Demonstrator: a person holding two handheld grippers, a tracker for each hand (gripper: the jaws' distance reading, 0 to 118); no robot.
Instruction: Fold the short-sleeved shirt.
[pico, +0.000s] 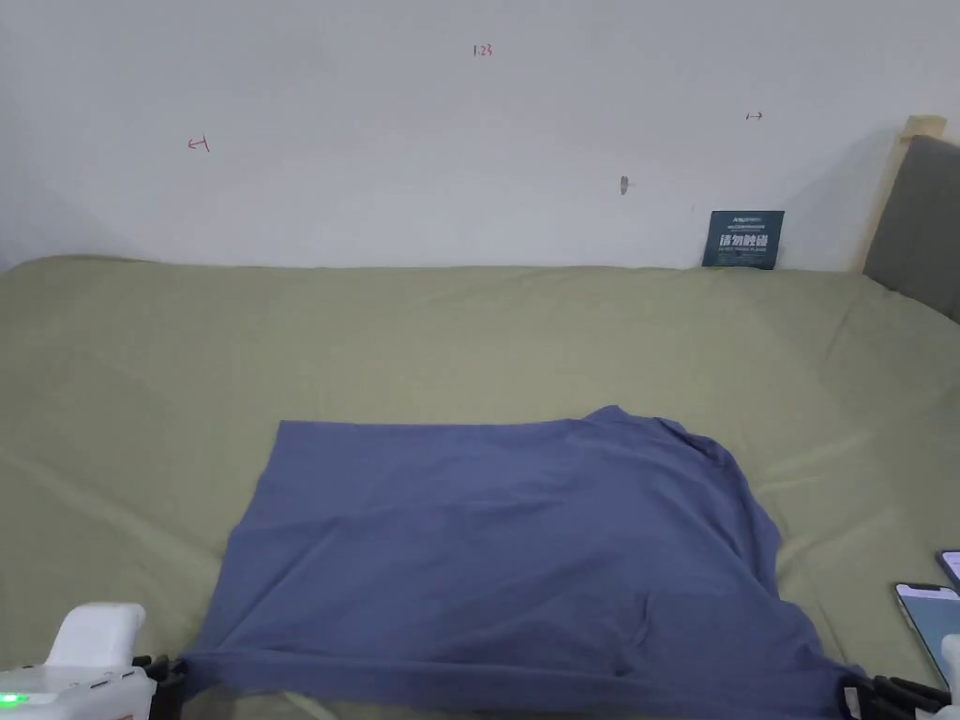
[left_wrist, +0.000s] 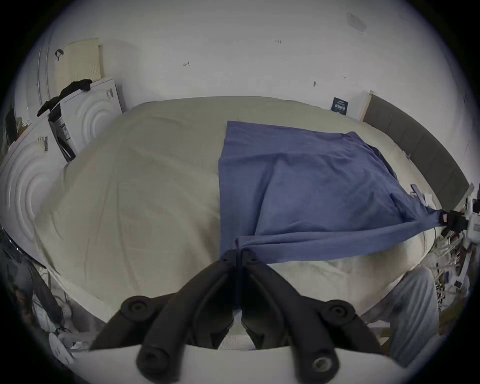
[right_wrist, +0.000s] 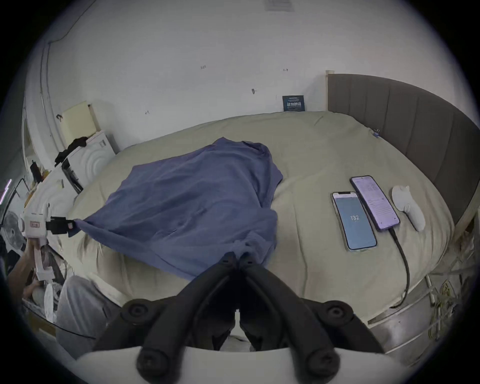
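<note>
While both tongs sit at the bed's near edge, the blue shirt (pico: 506, 553) lies spread on the olive bed cover (pico: 469, 328), reaching from that edge toward the wall. Left gripper (left_wrist: 238, 256) has jaws pressed together w/ a bunched corner of shirt fabric between the tips; right gripper (right_wrist: 237, 257) likewise closed on the opposite near corner. Btwn the two, the near hem is pulled into a taut line, running left-right along the bed edge, lifted a bit off the cover. So the shirt lies straight ahead of both tongs, away from the person; the stretched hem runs crosswise and the body extends toward the wall. Neither hand is nearer, each owns its own corner. My read: the next move is prob carrying that hem forward over the body toward the far edge, so both need to travel together to keep it square. Far right part of the shirt is rumpled and humped, so collar/sleeves there are hard to make out, and I can't tell which end is being held. Two phones (right_wrist: 363, 215) lie on the cover right of the shirt, well apart from it.
</note>
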